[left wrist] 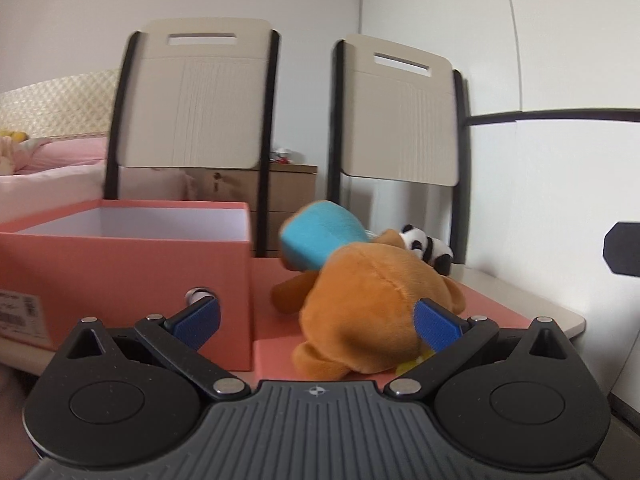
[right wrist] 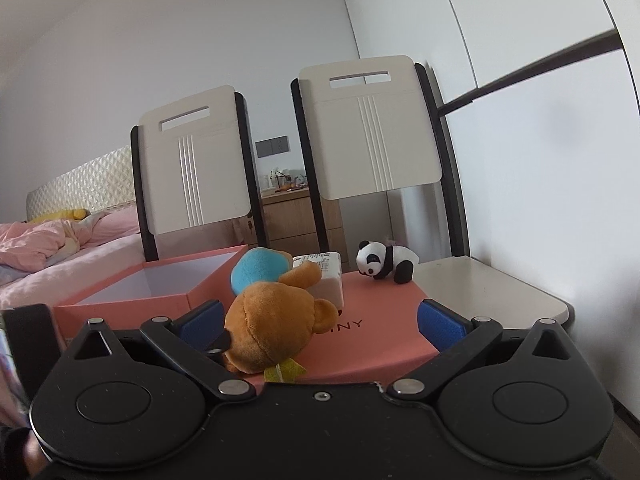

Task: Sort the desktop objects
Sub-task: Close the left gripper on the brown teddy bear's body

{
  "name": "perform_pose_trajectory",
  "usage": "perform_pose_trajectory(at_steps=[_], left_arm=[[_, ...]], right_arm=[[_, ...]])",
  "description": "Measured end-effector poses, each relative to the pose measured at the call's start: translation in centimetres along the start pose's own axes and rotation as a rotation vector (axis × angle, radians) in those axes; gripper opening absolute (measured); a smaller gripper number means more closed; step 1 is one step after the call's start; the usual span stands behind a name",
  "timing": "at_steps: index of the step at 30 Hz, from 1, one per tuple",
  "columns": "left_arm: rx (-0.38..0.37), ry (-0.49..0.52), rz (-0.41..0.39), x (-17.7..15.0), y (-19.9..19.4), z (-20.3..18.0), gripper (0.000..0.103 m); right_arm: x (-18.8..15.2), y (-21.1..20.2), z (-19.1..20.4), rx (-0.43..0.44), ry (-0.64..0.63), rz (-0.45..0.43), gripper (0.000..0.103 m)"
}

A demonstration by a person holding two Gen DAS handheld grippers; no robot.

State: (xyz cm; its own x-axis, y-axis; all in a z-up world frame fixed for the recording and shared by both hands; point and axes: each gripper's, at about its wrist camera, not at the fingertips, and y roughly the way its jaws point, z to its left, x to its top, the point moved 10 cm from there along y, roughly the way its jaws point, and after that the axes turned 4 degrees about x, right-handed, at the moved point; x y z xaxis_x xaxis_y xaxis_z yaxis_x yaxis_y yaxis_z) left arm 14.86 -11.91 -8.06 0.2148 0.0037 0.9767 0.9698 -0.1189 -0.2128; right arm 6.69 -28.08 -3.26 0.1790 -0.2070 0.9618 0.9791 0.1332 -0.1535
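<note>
The orange plush bear with a blue cap (right wrist: 272,316) is lying on the flat salmon-pink cardboard lid (right wrist: 376,336), just beside the open salmon-pink cardboard box (left wrist: 132,264). The left gripper (left wrist: 316,320) is spreading wide around the bear, gripping nothing. The right gripper (right wrist: 320,322) is gaping too, while the small black-and-white plush panda (right wrist: 384,261) is standing farther back on the lid.

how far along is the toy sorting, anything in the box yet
Nothing looks sorted yet: the visible part of the open pink box holds nothing. In hand: nothing, though the open left gripper sits around the brown plush bear. Left: the bear, blue plush, panda and white packet, all on the lid.
</note>
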Motion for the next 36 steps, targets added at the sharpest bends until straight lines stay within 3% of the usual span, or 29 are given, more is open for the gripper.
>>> perform_pose_trajectory(at_steps=[5, 12, 17, 20, 24, 36], left_arm=[[-0.018, 0.024, 0.022, -0.7, 2.5, -2.0, 0.103], [0.025, 0.036, 0.069, -1.0, 5.1, -3.0, 0.103], [0.062, 0.084, 0.037, -0.7, 5.0, -3.5, 0.103], [0.037, 0.058, 0.055, -1.0, 5.0, -3.8, 0.103], [0.051, 0.045, 0.028, -0.6, 4.6, -3.4, 0.103], [0.072, -0.072, 0.053, 0.3, 6.3, -4.0, 0.103]], right_arm=[[0.1, -0.3, -1.0, -0.006, 0.050, -0.009, 0.102], [-0.1, -0.1, -1.3, 0.008, 0.079, -0.004, 0.102], [-0.1, -0.1, -1.4, 0.013, 0.094, -0.004, 0.102], [-0.1, -0.1, -1.3, 0.017, 0.099, -0.007, 0.102], [-0.1, -0.2, -1.3, 0.016, 0.100, -0.010, 0.102], [0.0, -0.6, -1.5, 0.024, 0.109, -0.019, 0.102]])
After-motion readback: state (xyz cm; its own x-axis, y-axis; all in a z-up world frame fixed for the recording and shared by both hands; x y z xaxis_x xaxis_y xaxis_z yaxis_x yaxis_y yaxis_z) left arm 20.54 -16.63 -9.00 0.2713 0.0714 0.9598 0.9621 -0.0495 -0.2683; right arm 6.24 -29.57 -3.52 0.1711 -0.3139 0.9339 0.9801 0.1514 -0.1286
